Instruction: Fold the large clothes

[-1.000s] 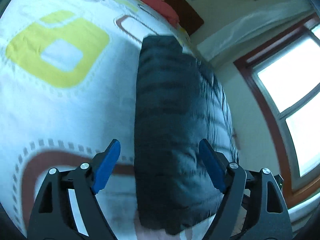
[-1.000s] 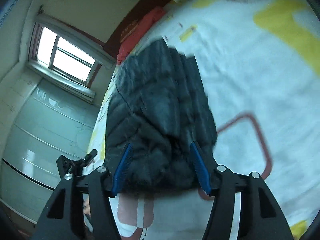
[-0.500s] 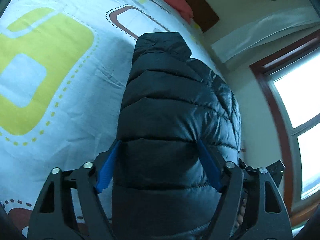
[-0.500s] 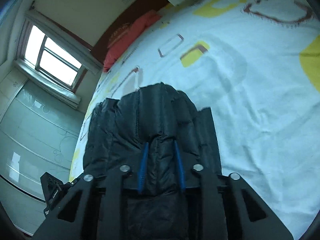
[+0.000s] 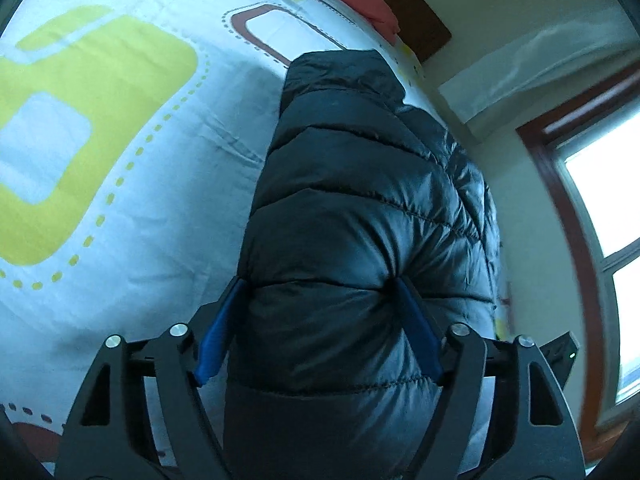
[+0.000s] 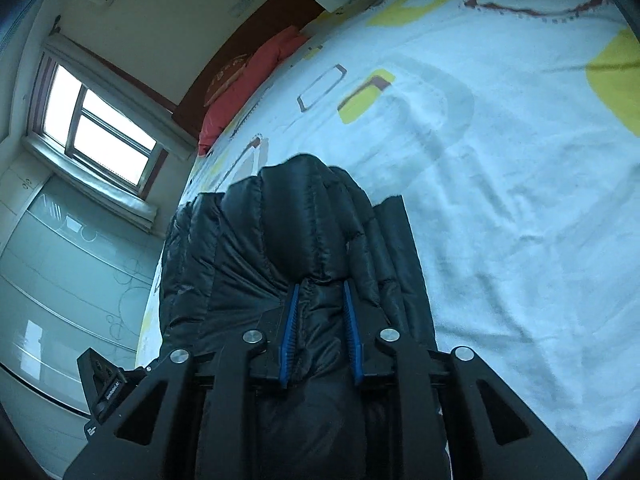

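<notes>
A black quilted puffer jacket (image 5: 360,184) lies folded lengthwise on a bed, its collar end pointing to the headboard. In the left wrist view my left gripper (image 5: 320,300) straddles the near end, its blue pads (image 5: 218,328) pressing into the padding on both sides. In the right wrist view the jacket (image 6: 280,240) fills the near centre. My right gripper (image 6: 320,320) is shut on a bunched fold of it, blue pads (image 6: 290,336) close together.
The bed has a white sheet (image 5: 100,140) with yellow and brown rounded-rectangle prints. A red pillow (image 6: 256,76) lies by the dark wooden headboard. A window (image 6: 96,128) and frosted wardrobe doors (image 6: 60,280) stand beside the bed.
Both grippers moved down onto the jacket's near end. The right gripper closed from wide open to pinching a fold. The left gripper narrowed until its pads squeeze the padding.
</notes>
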A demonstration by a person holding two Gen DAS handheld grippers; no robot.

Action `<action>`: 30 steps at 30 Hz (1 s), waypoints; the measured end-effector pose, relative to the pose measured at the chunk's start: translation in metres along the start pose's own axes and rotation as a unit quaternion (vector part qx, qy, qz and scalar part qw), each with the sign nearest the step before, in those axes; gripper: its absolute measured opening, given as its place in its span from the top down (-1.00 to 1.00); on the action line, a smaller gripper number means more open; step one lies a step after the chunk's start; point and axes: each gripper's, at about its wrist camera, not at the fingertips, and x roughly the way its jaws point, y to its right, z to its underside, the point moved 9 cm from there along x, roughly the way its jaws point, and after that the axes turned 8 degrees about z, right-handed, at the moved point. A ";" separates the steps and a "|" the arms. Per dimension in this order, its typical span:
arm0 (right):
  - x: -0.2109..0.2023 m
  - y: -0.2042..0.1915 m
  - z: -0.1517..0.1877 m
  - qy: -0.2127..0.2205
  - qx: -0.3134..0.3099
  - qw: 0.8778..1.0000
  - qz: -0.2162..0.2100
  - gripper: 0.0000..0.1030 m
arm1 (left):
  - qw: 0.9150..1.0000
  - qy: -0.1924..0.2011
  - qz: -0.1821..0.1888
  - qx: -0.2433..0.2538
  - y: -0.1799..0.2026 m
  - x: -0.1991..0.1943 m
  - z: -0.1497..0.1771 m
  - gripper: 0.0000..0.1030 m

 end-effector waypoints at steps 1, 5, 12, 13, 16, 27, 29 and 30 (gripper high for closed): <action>-0.009 0.000 0.000 0.004 0.001 1.000 0.004 0.31 | 1.000 0.001 0.004 -0.009 -0.001 -0.004 0.000 -0.51; -0.036 0.004 0.008 0.022 -0.013 1.000 0.019 -0.42 | 1.000 0.010 0.014 -0.023 -0.005 -0.028 0.006 -0.70; -0.005 0.028 0.030 -0.040 0.039 0.998 -0.022 -0.60 | 0.995 -0.025 0.061 -0.075 -0.024 -0.019 0.026 -0.88; -0.003 0.029 0.031 -0.045 0.054 0.997 -0.045 -0.60 | 0.995 -0.028 0.063 -0.070 -0.022 -0.018 0.025 -0.88; -0.002 0.023 0.035 -0.054 0.041 0.995 -0.069 -0.63 | 0.994 -0.047 0.082 -0.059 -0.010 -0.011 0.028 -0.88; -0.004 0.022 0.045 -0.042 0.046 0.994 -0.090 -0.13 | 0.998 -0.035 0.052 -0.027 0.010 -0.005 0.036 -0.52; -0.006 0.019 0.047 -0.036 0.051 0.994 -0.094 -0.03 | 0.998 -0.031 0.046 -0.020 0.015 -0.005 0.036 -0.43; -0.007 0.019 0.048 -0.033 0.052 0.993 -0.097 -0.01 | 0.998 -0.029 0.044 -0.017 0.016 -0.005 0.036 -0.41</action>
